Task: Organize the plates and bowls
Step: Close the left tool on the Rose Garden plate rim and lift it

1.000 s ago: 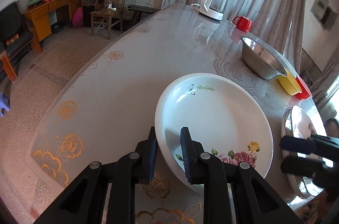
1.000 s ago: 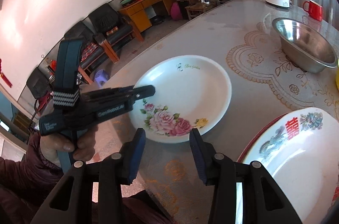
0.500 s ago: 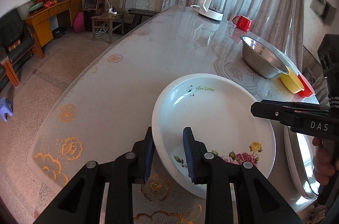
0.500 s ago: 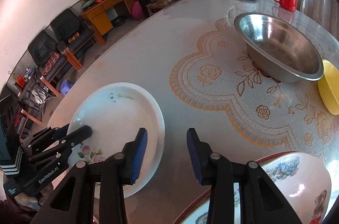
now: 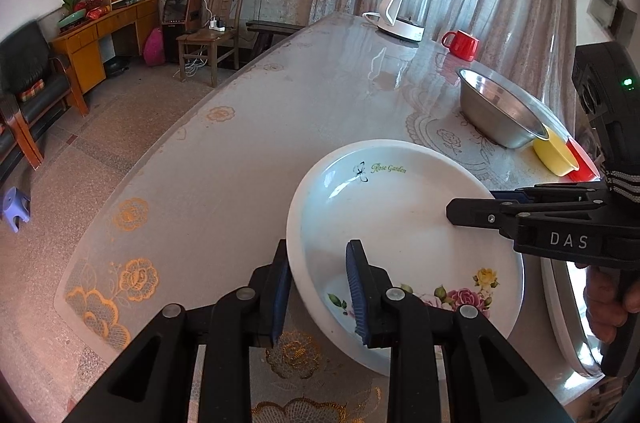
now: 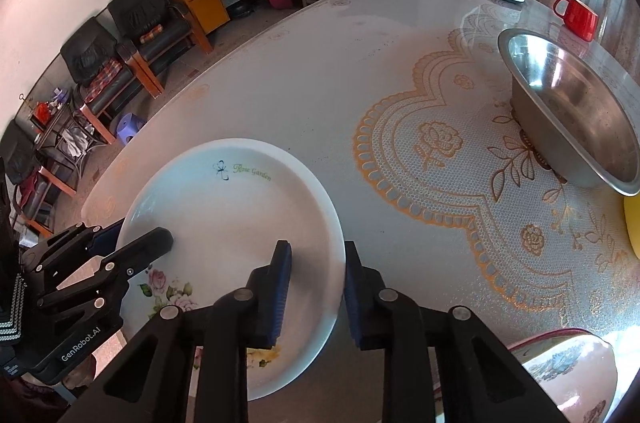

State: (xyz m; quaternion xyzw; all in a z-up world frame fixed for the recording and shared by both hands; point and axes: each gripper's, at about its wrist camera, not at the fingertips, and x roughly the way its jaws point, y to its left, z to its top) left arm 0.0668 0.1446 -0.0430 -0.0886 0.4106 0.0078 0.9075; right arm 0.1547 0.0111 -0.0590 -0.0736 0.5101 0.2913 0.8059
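Glossy oval desk (image 5: pixel 248 159), lace-patterned cloth under glass — bearing a white round ceramic plate with rose decal (image 5: pixel 400 215). Left hand-held gripper (image 5: pixel 318 287) straddles its near-left rim, narrow, gripping. Right hand-held gripper (image 6: pixel 316 287) straddles the opposite rim — jaws closing, pads not clearly pressing.

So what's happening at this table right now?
A person with a handheld gripper in each hand is working on the white Rose Garden plate. The left gripper straddles its near rim, one pad inside and one outside. The right gripper straddles the opposite rim, and its jaws are closing on it. The plate looks tipped up on the table. A steel bowl and a red-rimmed plate wait nearby.
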